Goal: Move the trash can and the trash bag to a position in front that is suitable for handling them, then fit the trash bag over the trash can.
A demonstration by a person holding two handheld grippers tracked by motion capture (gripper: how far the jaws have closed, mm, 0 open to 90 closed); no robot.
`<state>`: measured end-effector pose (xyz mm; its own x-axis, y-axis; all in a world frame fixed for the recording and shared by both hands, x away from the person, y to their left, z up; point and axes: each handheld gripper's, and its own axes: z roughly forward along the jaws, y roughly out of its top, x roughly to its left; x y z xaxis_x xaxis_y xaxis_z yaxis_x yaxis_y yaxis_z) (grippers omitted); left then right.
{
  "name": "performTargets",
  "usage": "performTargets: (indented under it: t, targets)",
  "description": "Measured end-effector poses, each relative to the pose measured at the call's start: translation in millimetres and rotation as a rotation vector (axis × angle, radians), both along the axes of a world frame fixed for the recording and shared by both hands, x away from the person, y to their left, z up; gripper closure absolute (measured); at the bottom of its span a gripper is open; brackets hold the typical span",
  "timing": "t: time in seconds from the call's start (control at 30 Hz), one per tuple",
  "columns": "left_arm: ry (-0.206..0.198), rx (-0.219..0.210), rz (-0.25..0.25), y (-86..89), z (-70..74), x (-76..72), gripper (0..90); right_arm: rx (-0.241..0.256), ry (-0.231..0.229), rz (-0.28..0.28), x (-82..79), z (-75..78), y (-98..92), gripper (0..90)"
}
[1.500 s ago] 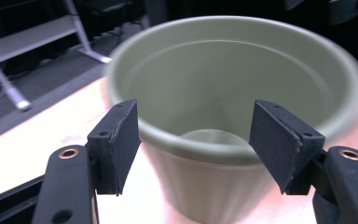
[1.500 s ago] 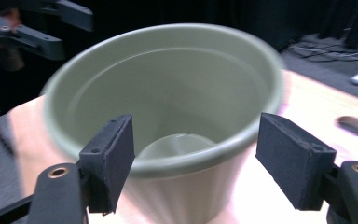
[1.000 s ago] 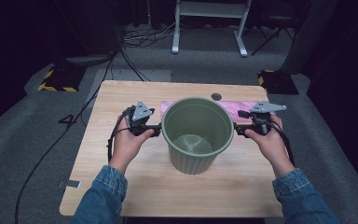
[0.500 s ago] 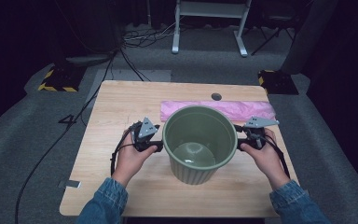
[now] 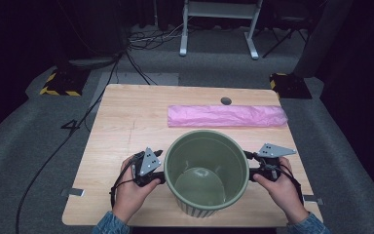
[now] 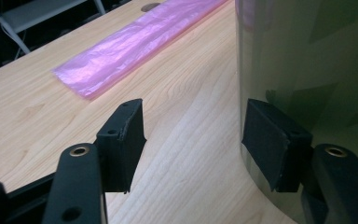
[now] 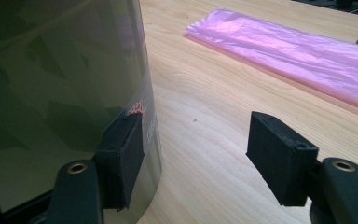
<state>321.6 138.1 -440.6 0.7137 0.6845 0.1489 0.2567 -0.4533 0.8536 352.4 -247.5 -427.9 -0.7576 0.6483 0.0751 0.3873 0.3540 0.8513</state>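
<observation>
Bin [image 5: 207,175] base behind its own rim.

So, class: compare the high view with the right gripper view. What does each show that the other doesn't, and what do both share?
High view alone: the green bin's open mouth and inside, both hands, the left gripper. Right gripper view alone: red print on the bin's wall, and the open right gripper, one of its fingers against that wall. Shared: the bin, the pink bag, the wooden table.

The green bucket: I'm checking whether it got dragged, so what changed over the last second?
The green bucket slid toward the person's edge of the table, off the pink bag, pushed between the left tool and right tool, both open. The bag and the bucket's upright stance stayed the same.
</observation>
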Motion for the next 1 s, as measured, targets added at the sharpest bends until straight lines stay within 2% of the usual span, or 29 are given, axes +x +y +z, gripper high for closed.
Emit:
performTargets:
  t: [0.07, 0.1, 0.2, 0.23, 0.27, 0.3, 0.37, 0.4, 0.47, 0.53, 0.57, 0.6, 0.67, 0.73, 0.77, 0.87, 0.9, 0.93, 1.0]
  targets:
    - [0.003, -0.008, 0.005, 2.4, -0.1, -2.0, 35.8, -0.004, -0.003, 0.0, 0.2, 0.1, 0.3, 34.1]
    - [0.013, -0.026, 0.012, 6.1, -1.0, -2.9, 32.5, -0.003, 0.01, -0.003, 1.9, 0.7, -0.3, 31.7]
    - [0.009, -0.022, 0.029, 10.8, -2.6, -3.5, 32.1, -0.004, 0.019, -0.013, 5.3, 1.1, -2.8, 32.1]
    - [0.009, -0.017, 0.051, 16.2, -5.7, -3.4, 32.0, -0.01, 0.013, -0.03, 11.1, 1.2, -5.9, 32.0]
    - [0.009, -0.017, 0.051, 16.2, -5.7, -3.4, 31.8, -0.012, 0.009, -0.039, 15.1, 0.9, -7.5, 32.0]
    - [0.016, -0.005, 0.082, 21.5, -10.4, -2.8, 31.5, -0.016, 0.007, -0.053, 19.8, 0.0, -8.9, 31.8]
    - [0.052, 0.012, 0.112, 24.7, -14.9, -1.5, 30.6, -0.036, 0.001, -0.075, 30.6, -2.6, -10.6, 31.0]
    - [0.06, 0.026, 0.118, 25.4, -16.3, -1.2, 30.1, -0.047, -0.004, -0.085, 36.4, -4.4, -10.6, 30.7]
    - [0.067, 0.01, 0.118, 26.5, -19.4, -2.4, 29.9, -0.058, -0.001, -0.099, 49.0, -9.0, -9.2, 30.0]
    - [0.068, 0.015, 0.121, 28.0, -22.6, -3.9, 29.7, -0.077, 0.0, -0.11, 62.2, -14.4, -6.1, 29.3]
    - [0.068, 0.015, 0.121, 28.0, -22.6, -3.9, 29.7, -0.077, 0.0, -0.11, 62.2, -14.4, -6.1, 29.3]
    - [0.073, 0.02, 0.132, 31.0, -26.2, -6.0, 29.6, -0.09, 0.002, -0.122, 75.2, -20.5, -1.4, 28.9]
    - [0.078, 0.023, 0.144, 36.1, -28.9, -7.8, 29.6, -0.082, 0.021, -0.12, 88.1, -27.3, 4.9, 28.9]
    - [0.084, 0.022, 0.152, 39.0, -29.9, -9.2, 29.8, -0.083, 0.031, -0.123, 94.0, -30.6, 8.8, 28.8]
    - [0.086, 0.021, 0.169, 45.2, -31.7, -13.0, 29.9, -0.102, 0.039, -0.127, 105.5, -37.7, 17.0, 28.9]
    - [0.092, 0.016, 0.191, 53.9, -34.5, -19.7, 30.0, -0.125, 0.051, -0.129, 121.1, -48.5, 30.2, 28.9]
    - [0.092, 0.016, 0.191, 53.9, -34.5, -19.7, 30.0, -0.125, 0.051, -0.129, 121.1, -48.5, 30.2, 28.9]
    - [0.093, 0.014, 0.208, 60.0, -36.0, -23.5, 29.9, -0.129, 0.049, -0.127, 130.8, -53.5, 38.5, 28.7]
    - [0.093, 0.006, 0.226, 65.4, -37.4, -26.5, 29.9, -0.121, 0.034, -0.134, 140.1, -56.4, 45.2, 28.1]
